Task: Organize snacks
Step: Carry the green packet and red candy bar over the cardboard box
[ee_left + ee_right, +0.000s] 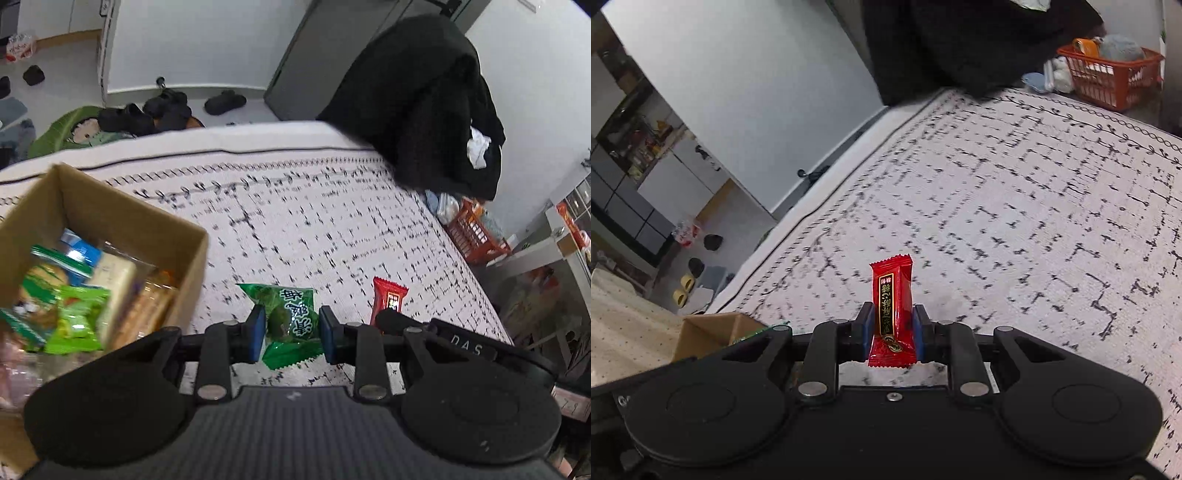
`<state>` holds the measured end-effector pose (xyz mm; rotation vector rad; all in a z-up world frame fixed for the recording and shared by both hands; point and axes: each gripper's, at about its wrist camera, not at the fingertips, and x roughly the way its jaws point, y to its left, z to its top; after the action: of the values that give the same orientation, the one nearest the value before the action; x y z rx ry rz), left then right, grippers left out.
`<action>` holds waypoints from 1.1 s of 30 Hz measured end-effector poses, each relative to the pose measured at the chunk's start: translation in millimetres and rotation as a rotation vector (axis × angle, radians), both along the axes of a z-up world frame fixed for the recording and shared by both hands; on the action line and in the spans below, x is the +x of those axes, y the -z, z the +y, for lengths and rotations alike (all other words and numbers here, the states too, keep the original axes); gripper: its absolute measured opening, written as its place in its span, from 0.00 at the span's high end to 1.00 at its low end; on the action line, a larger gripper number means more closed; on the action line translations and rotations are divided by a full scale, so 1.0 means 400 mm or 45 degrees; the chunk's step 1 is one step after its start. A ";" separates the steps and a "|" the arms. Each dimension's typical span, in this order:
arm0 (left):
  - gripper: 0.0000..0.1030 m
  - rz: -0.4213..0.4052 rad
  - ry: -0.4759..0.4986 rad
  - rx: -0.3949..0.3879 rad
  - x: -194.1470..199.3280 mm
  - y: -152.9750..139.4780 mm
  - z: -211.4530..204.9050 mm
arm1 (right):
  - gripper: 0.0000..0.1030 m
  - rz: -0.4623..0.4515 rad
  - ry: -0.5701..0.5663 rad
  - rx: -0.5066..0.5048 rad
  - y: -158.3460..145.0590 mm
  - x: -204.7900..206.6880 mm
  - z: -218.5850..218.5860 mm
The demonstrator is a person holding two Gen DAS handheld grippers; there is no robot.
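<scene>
Two light, crinkly packets are riding mid-body between pads: my left claw (291,330) is pinching the green packet (291,317), right claw (893,330) clamping the red one (892,314), cardboard box (122,210) lying left.

The cardboard box (110,221) is cut off by the left and bottom edges of the left wrist view, and the snack packets (77,295) inside it are smeared by blur, their labels unreadable. The left tool (291,334) covers both sides of the green packet (291,314). In the right wrist view, only a corner of the box (713,332) shows above the tool body. The right tool (893,328) hides the red packet's (892,295) side edges; its print is too small to read.
</scene>
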<state>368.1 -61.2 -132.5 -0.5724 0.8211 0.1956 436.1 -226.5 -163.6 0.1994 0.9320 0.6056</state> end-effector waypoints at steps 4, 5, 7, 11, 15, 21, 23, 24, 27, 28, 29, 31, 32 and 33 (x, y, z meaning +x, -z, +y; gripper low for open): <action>0.71 -0.019 -0.033 0.022 -0.034 -0.031 0.024 | 0.79 -0.034 -0.031 0.019 -0.029 -0.031 0.015; 0.71 -0.022 -0.041 0.027 -0.043 -0.038 0.030 | 0.79 -0.041 -0.035 0.029 -0.038 -0.038 0.017; 0.71 -0.032 -0.056 0.040 -0.059 -0.052 0.038 | 0.79 -0.059 -0.041 0.046 -0.056 -0.052 0.019; 0.71 -0.046 -0.084 0.058 -0.094 -0.075 0.062 | 0.79 -0.083 -0.055 0.064 -0.078 -0.074 0.028; 0.71 -0.057 -0.112 0.073 -0.126 -0.093 0.084 | 0.79 -0.115 -0.074 0.062 -0.098 -0.099 0.044; 0.71 -0.068 -0.150 0.099 -0.169 -0.117 0.114 | 0.79 -0.174 -0.111 0.054 -0.132 -0.144 0.064; 0.71 -0.070 -0.164 0.107 -0.186 -0.123 0.130 | 0.79 -0.184 -0.125 0.052 -0.139 -0.155 0.074; 0.71 -0.070 -0.170 0.111 -0.194 -0.126 0.138 | 0.79 -0.190 -0.132 0.049 -0.142 -0.161 0.080; 0.71 -0.069 -0.189 0.126 -0.214 -0.134 0.157 | 0.79 -0.209 -0.155 0.047 -0.155 -0.182 0.092; 0.71 -0.069 -0.195 0.128 -0.221 -0.135 0.164 | 0.79 -0.216 -0.162 0.049 -0.158 -0.189 0.096; 0.71 -0.068 -0.200 0.132 -0.228 -0.137 0.170 | 0.79 -0.222 -0.171 0.050 -0.163 -0.196 0.100; 0.71 -0.066 -0.209 0.137 -0.239 -0.141 0.179 | 0.79 -0.234 -0.188 0.049 -0.171 -0.211 0.111; 0.71 -0.066 -0.212 0.138 -0.243 -0.143 0.183 | 0.79 -0.240 -0.197 0.048 -0.174 -0.218 0.116; 0.71 -0.066 -0.215 0.139 -0.249 -0.144 0.188 | 0.79 -0.246 -0.206 0.044 -0.176 -0.224 0.122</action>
<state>268.5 14.1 -74.9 -0.5420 0.7078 0.3761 346.3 -177.7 -93.0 0.0944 0.7556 0.7770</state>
